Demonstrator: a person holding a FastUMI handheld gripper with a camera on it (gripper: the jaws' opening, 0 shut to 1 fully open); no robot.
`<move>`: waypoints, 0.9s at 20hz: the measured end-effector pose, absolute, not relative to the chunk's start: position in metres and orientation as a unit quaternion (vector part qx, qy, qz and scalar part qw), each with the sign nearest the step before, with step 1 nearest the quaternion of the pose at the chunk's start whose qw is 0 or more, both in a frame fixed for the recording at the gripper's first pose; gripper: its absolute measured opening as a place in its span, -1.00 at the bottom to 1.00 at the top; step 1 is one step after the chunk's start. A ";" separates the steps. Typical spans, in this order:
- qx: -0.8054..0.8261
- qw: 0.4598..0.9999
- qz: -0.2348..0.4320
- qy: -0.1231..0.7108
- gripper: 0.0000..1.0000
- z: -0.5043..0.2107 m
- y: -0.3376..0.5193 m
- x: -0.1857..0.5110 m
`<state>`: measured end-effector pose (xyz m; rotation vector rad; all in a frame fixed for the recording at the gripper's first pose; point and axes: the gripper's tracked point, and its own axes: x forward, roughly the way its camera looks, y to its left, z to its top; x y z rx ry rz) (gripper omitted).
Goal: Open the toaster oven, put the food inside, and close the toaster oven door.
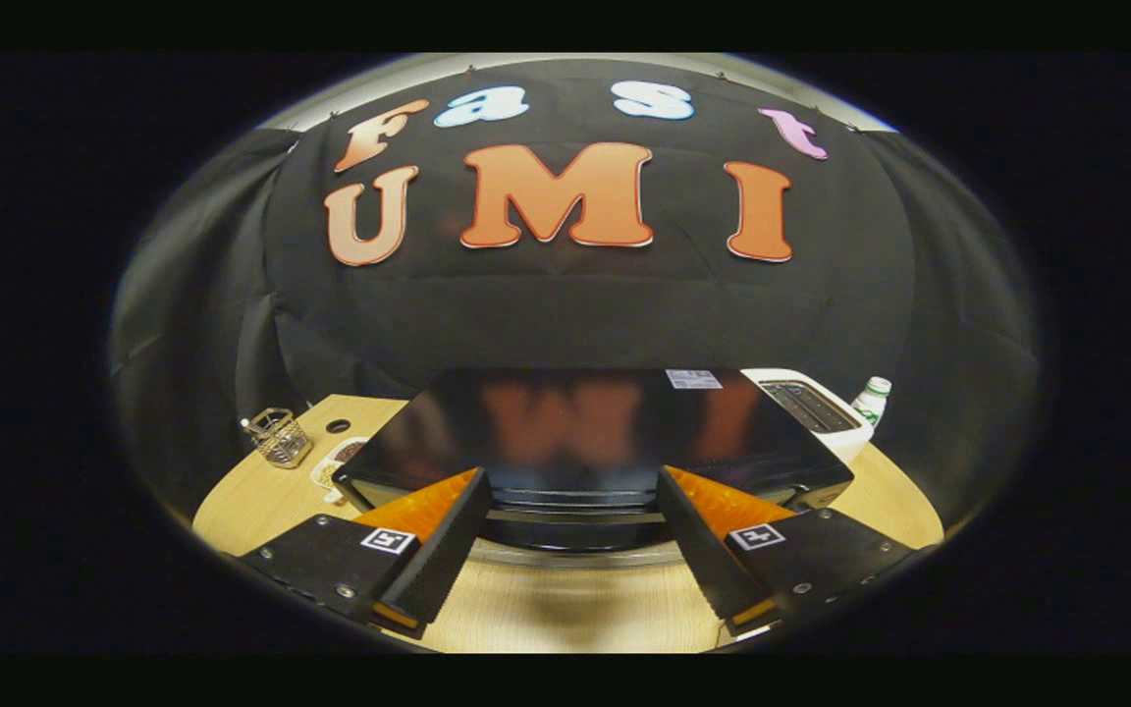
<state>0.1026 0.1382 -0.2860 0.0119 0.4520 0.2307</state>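
Observation:
A black toaster oven (575,422) with a glossy top stands on the wooden table (546,609) directly ahead of me. I look down on its top and front edge. My gripper (573,486) is open, its fingers spread wide over the oven's front, one to each side of the middle. A pale metal bar (575,557) runs along the oven's front between and below the fingers; nothing is held. A white plate with brown food (338,460) lies on the table to the left of the oven, partly hidden behind its corner.
A small wire basket (278,437) stands at the far left of the table, near a round hole (338,426) in the tabletop. To the right behind the oven sit a white slot toaster (816,407) and a white bottle with a green cap (872,398).

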 end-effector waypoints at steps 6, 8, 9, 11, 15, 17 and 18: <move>0.013 0.965 0.107 0.241 0.98 -0.286 0.136 0.103; 0.015 0.963 0.109 0.248 0.98 -0.289 0.136 0.101; 0.015 0.961 0.110 0.252 0.98 -0.291 0.136 0.100; 0.015 0.953 0.112 0.282 0.97 -0.308 0.136 0.094; 0.012 0.942 0.111 0.317 0.97 -0.366 0.130 0.043; 0.011 0.937 0.116 0.330 0.96 -0.380 0.131 0.025; 0.007 0.934 0.117 0.338 0.96 -0.389 0.129 0.018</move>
